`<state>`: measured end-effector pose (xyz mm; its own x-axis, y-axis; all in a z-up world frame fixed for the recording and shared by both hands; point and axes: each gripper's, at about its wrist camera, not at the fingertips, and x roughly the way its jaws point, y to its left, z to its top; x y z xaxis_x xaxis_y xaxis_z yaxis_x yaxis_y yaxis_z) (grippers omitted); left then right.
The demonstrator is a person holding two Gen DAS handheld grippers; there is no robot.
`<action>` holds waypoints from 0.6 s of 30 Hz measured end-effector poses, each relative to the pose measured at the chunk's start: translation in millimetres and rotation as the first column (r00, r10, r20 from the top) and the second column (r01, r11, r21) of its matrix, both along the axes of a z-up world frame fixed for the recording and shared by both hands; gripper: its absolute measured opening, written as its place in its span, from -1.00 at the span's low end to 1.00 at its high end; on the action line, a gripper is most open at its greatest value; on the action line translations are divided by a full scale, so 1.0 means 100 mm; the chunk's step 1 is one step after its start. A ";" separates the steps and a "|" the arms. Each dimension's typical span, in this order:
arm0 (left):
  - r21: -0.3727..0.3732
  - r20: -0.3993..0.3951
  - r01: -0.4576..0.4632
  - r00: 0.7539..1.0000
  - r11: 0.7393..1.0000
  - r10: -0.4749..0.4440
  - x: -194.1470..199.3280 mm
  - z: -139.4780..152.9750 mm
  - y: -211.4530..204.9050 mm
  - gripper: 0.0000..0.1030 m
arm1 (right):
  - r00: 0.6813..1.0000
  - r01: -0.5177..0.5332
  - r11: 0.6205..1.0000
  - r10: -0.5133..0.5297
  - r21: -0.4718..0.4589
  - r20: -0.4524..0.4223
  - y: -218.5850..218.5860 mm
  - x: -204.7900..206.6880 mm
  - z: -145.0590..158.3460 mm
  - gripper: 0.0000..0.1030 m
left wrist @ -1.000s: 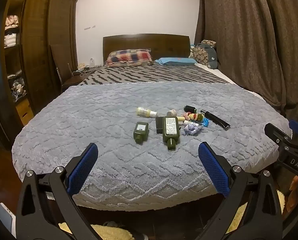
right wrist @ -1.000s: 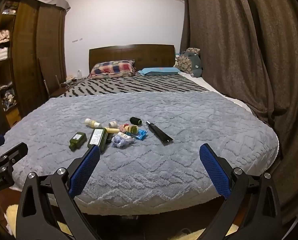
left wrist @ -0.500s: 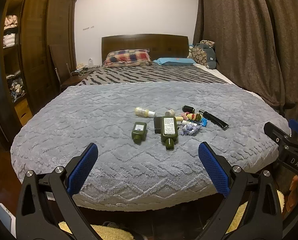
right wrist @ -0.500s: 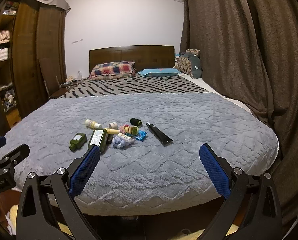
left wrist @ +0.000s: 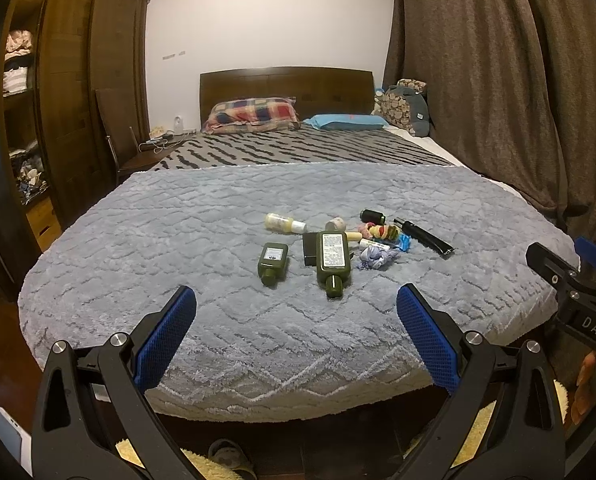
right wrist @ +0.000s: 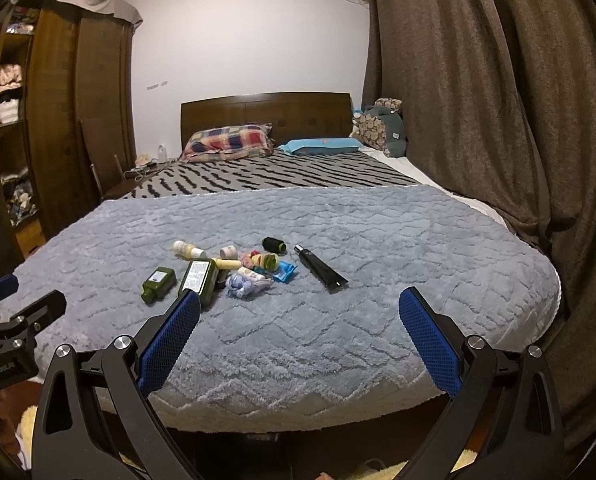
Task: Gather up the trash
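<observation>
A cluster of small items lies on the grey blanket (left wrist: 178, 248) near the foot of the bed. It holds a large green bottle (left wrist: 333, 260), a small green bottle (left wrist: 273, 262), a pale bottle (left wrist: 284, 223), a black tube (left wrist: 423, 235), a crumpled purple wad (left wrist: 375, 257) and a blue wrapper (left wrist: 405, 242). The right wrist view shows the same cluster: the large green bottle (right wrist: 198, 278), the black tube (right wrist: 321, 269). My left gripper (left wrist: 296, 312) is open and empty, short of the cluster. My right gripper (right wrist: 299, 316) is open and empty, also short of it.
A wooden wardrobe (left wrist: 78, 100) and chair (left wrist: 118, 144) stand left of the bed. Brown curtains (left wrist: 517, 80) hang along the right. Pillows (left wrist: 252, 114) lie by the headboard. The right gripper shows at the left view's right edge (left wrist: 569, 288). A slipper (left wrist: 226, 452) lies on the floor.
Both grippers have drifted slightly; the cluster sits a little lower and to the left in the left wrist view. Both stay open. No item on the bed has moved.
</observation>
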<state>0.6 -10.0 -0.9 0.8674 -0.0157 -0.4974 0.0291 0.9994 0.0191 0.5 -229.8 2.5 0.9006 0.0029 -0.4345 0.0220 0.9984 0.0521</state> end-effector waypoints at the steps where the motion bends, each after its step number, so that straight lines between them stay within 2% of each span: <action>1: 0.000 -0.001 0.000 1.000 1.000 0.000 0.00 0.00 0.00 0.84 | 1.000 0.000 1.000 0.000 0.002 -0.001 -0.01 0.00 0.00 0.94; 18: 0.010 0.022 -0.004 1.000 1.000 0.004 -0.02 0.06 0.00 0.84 | 1.000 0.004 1.000 -0.004 -0.018 0.007 -0.01 0.00 0.03 0.94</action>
<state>-1.3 -10.0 4.7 0.8781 -0.0073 -0.4785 0.0243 0.9993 0.0293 0.6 -230.4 5.4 0.9036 -0.0087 -0.4282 0.0257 0.9991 0.0341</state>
